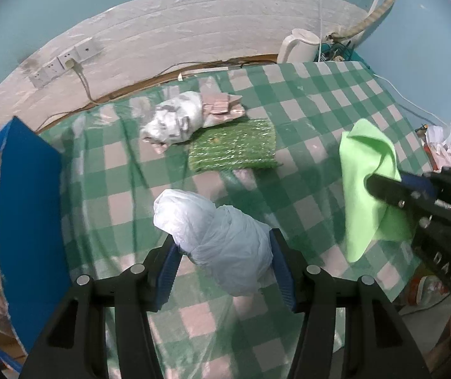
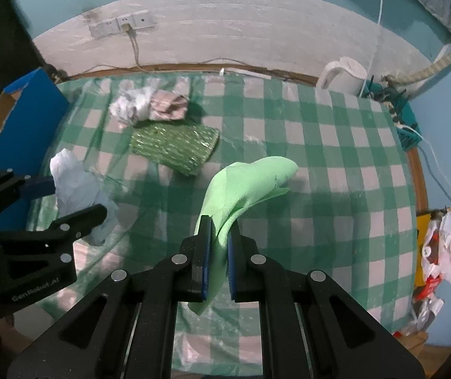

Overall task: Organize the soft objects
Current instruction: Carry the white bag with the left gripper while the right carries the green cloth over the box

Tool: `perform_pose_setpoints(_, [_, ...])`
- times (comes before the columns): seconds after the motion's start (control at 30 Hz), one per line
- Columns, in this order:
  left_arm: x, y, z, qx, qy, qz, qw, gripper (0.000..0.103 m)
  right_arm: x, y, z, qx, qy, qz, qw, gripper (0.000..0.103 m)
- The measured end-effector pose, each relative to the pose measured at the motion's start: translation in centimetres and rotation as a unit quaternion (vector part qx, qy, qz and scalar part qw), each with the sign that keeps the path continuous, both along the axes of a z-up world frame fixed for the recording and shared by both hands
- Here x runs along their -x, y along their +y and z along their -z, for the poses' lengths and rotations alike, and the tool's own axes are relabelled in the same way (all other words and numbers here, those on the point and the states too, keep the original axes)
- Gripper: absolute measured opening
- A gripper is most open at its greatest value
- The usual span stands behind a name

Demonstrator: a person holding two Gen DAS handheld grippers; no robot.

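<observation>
A crumpled white plastic bag [image 1: 212,224] hangs above the green-checked tablecloth [image 1: 320,101], and my left gripper [image 1: 223,243] is shut on it, blue pads pressing both sides. The right wrist view shows that same left gripper [image 2: 76,199] and plastic bag [image 2: 73,186] at the left. My right gripper [image 2: 219,227] is shut on a light green cloth [image 2: 250,183], which is lifted and droops over the table. From the left wrist view, the green cloth [image 1: 367,164] hangs at the right from the right gripper [image 1: 393,183].
A green woven pouch [image 1: 231,148] lies mid-table, with a crumpled white bag [image 1: 174,120] and a pink striped cloth [image 1: 222,107] behind it. A blue-lined cardboard box [image 1: 29,195] stands at the left edge. A white kettle [image 1: 298,47] sits far right; wrappers [image 2: 446,243] clutter the right side.
</observation>
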State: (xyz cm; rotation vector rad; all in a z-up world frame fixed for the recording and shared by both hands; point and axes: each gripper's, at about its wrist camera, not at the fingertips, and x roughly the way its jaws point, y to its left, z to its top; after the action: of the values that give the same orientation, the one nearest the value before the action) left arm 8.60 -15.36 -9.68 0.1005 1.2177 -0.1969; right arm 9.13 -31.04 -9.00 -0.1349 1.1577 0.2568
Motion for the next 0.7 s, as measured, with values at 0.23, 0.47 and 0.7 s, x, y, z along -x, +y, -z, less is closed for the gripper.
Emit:
perform_pose_setpoints(0.23, [1.2, 2.2, -1.7, -0.015, -0.020, -0.005, 0.9997, 0.056, 0.6, 1.8, -2.0, -0.004, -0.015, -0.016, 1.000, 0.008])
perform_pose_setpoints(0.47, [2.5, 4.6, -3.3, -0.025, -0.037, -0.018, 0.9988, 0.056, 1.2, 4.2, -3.9, -0.008, -0.031, -0.038, 0.999, 0.008])
perform_pose_setpoints(0.7, [3.9, 6.3, -4.7, -0.033, -0.055, -0.020, 0.9977, 0.056, 1.6, 6.6, -5.5, -0.013, -0.041, -0.061, 0.997, 0.008])
